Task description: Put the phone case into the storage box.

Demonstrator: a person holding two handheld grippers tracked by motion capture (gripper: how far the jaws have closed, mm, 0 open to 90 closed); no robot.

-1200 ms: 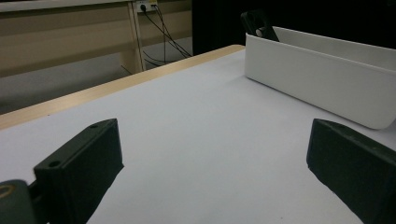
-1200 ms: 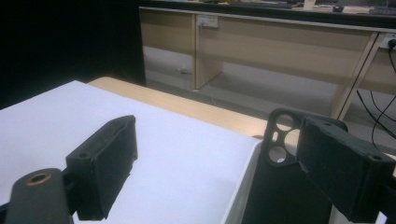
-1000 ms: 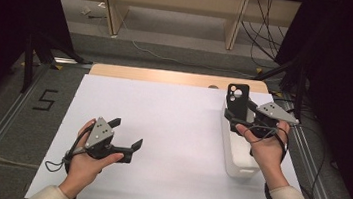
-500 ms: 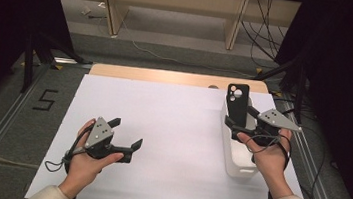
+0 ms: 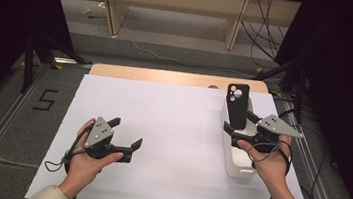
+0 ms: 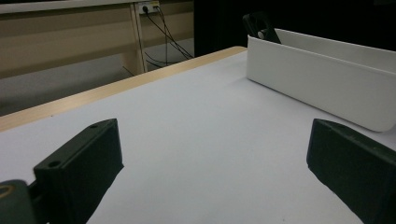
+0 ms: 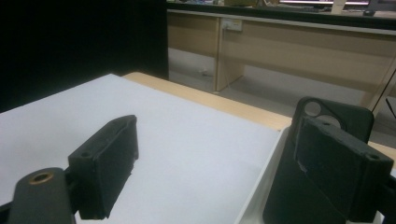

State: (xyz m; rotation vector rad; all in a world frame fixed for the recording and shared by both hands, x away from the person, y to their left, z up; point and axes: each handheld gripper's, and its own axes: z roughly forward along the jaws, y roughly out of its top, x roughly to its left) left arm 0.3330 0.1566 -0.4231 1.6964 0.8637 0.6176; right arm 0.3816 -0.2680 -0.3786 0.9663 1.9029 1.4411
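Right tongs (image 5: 236,122) edged nearer; white table (image 5: 172,119), seemingly dim room

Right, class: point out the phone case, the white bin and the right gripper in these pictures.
phone case (image 5: 237,104), high view, on its black back below the camera cutouts.
white bin (image 6: 322,74), left gripper view, on its long outer wall.
right gripper (image 5: 238,122), high view, midway between its fingertips.

Even overhead light brightens the white table sheet (image 5: 171,124) in the high view; surroundings at nine and three o'clock sink into black. Shadows are soft. Gripper views look dim, their near jaws blurred.
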